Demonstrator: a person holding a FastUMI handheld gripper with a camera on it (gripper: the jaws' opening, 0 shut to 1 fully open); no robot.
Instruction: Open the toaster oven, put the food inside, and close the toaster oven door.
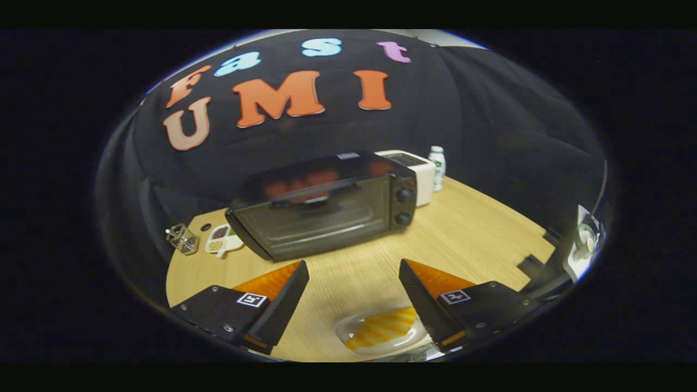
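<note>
From the gripper view, the gripper is released: its two fingers stand wide apart above the wooden counter, with nothing held between them. Each finger carries a small square black-and-white marker on its upper face; the pattern is no readable writing.

Near the fingers, low between them and closer to the right one, a clear dish rests on the counter with the food on it, a yellow-orange striped piece. The right finger's lower edge overlaps the dish's right side in the view; whether it touches cannot be told.

Beyond the fingers, in the middle of the counter, stands the black toaster oven. Its glass door appears shut or nearly so, with the handle along its upper edge, though motion blur makes that uncertain. Two round knobs sit one above the other on its right front panel. A small pale label on its top is too blurred to read.

Far right, just behind the toaster oven, sits a white appliance, and beside that a small white bottle with a green label, its text too small to make out.

At the far left of the counter lie a small wire basket and, just right of it, a white divided plate holding brown and tan bits.
</note>
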